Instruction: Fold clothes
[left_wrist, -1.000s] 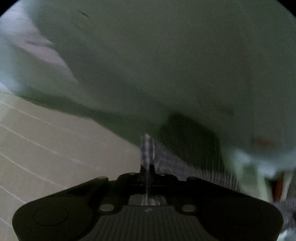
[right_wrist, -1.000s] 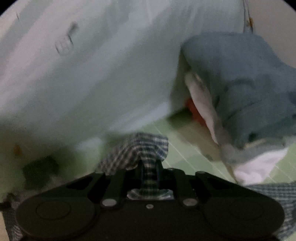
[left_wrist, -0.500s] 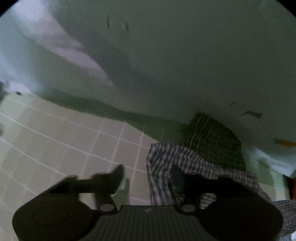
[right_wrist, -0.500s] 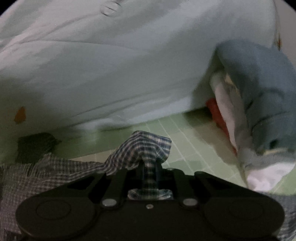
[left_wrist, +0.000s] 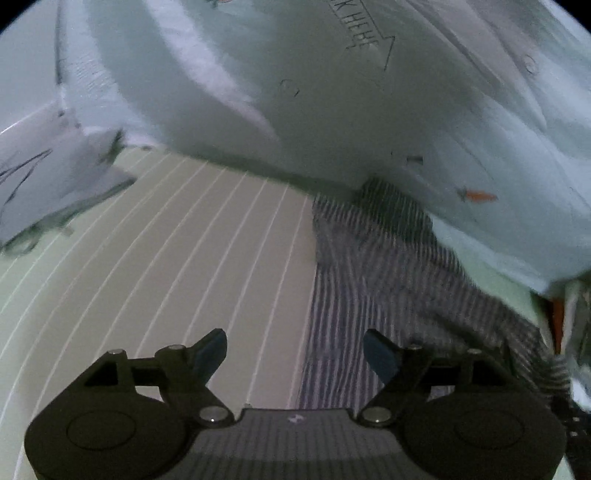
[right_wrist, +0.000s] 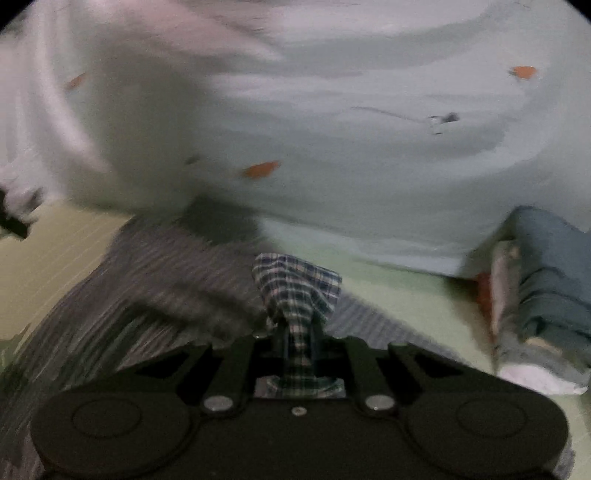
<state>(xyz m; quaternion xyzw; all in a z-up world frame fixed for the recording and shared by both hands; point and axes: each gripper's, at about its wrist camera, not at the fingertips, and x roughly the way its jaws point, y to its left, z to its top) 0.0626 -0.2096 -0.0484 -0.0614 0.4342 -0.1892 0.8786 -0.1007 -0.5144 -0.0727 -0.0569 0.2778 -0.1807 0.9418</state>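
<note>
Plaid cloth (right_wrist: 295, 288) pinched in the right gripper (right_wrist: 298, 332); left gripper (left_wrist: 295, 350) opening wide, nothing between its jaws.

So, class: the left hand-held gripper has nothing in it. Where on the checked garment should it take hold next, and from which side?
Probably the checked garment's free straight edge beside the bare mat, approached from the mat side. It lies flat there, and the left hand-held gripper's jaws, still opening, straddle it.

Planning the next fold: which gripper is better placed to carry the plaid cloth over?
Right. The right gripper is shut on a corner of the plaid cloth. The left gripper is opening with nothing pinched; the cloth merely lies below it.
</note>
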